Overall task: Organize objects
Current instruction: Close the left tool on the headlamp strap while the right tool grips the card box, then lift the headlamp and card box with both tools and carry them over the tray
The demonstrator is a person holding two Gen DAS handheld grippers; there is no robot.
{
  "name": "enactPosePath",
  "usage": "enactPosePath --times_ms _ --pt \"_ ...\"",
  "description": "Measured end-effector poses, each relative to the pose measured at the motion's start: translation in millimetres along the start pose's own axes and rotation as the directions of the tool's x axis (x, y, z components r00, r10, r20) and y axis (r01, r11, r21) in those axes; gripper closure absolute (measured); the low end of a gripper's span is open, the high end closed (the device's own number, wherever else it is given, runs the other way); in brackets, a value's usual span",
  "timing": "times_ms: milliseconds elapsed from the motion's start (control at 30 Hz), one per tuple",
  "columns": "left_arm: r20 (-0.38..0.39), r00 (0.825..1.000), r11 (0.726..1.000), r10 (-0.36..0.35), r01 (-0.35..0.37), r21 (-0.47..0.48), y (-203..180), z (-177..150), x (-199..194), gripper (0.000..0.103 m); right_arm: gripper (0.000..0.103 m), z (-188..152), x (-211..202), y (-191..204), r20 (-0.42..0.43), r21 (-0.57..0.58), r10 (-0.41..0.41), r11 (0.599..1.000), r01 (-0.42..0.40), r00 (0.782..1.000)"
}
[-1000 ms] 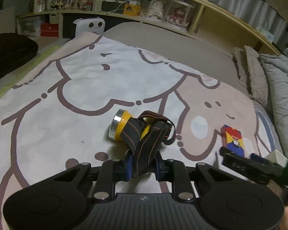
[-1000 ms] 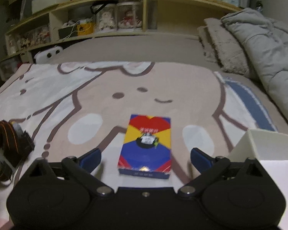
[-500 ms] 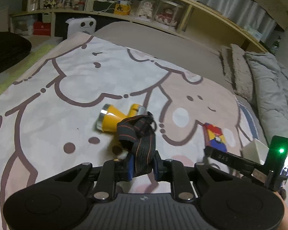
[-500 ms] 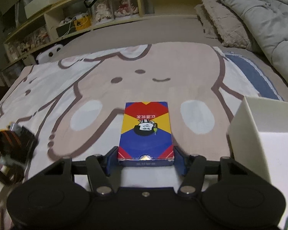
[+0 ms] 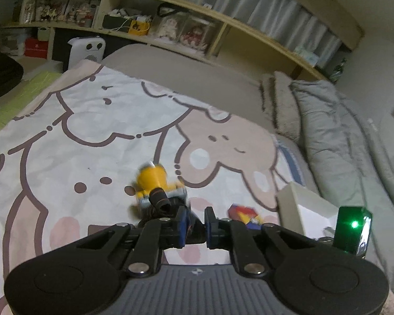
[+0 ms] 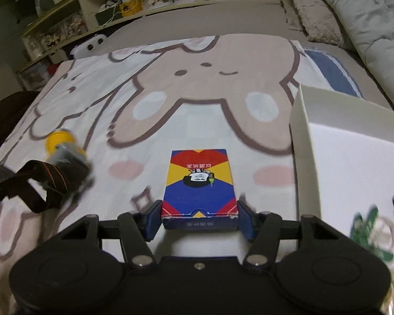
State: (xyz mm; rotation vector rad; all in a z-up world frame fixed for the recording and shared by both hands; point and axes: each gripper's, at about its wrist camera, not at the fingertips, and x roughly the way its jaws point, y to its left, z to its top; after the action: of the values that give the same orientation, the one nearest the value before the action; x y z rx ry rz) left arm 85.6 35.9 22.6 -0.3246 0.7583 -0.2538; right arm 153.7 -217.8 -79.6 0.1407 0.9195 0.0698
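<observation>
My left gripper point(image 5: 195, 221) is shut on the black-and-orange strap of a yellow headlamp point(image 5: 152, 181), which hangs blurred above the bunny-print blanket. The headlamp also shows in the right wrist view point(image 6: 61, 147), at the left. My right gripper point(image 6: 199, 216) is shut on a red, yellow and blue card box point(image 6: 199, 183), holding it by its near end above the blanket. The card box shows in the left wrist view point(image 5: 245, 215) beside the white box.
An open white box point(image 6: 328, 141) stands to the right of the card box, with a green key tag point(image 6: 367, 231) inside; it also shows in the left wrist view point(image 5: 302, 204). Grey duvet point(image 5: 341, 131) and pillows lie at the right. Shelves point(image 5: 170, 23) run along the back.
My left gripper has lifted the headlamp by its strap and it swings. My right gripper closed on the card box and raised it towards the white box.
</observation>
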Motion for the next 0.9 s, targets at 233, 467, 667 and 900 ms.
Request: enactPosePath --times_ms 233,467,667,900 --pt "0.094 0.992 0.993 -0.089 0.081 0.083 -13 2 -42 0.103 0.043 -23 -41 7 -0.043 -0.013 0.058 0.998 -0.059 0.997" --pt "-0.006 0.999 0.994 0.031 -0.031 0.110 -5 1 -1 0.052 0.043 -37 -58 13 -0.051 -0.004 0.093 0.996 -0.093 0.994" --pt "-0.093 0.989 0.985 0.112 -0.099 0.138 -3 4 50 0.036 0.043 -37 -50 15 -0.049 -0.014 0.091 0.996 -0.091 0.995" --pt "-0.119 0.977 0.980 0.177 -0.164 0.117 4 14 96 0.036 0.043 -35 -44 14 -0.047 -0.011 0.107 0.994 -0.108 0.993"
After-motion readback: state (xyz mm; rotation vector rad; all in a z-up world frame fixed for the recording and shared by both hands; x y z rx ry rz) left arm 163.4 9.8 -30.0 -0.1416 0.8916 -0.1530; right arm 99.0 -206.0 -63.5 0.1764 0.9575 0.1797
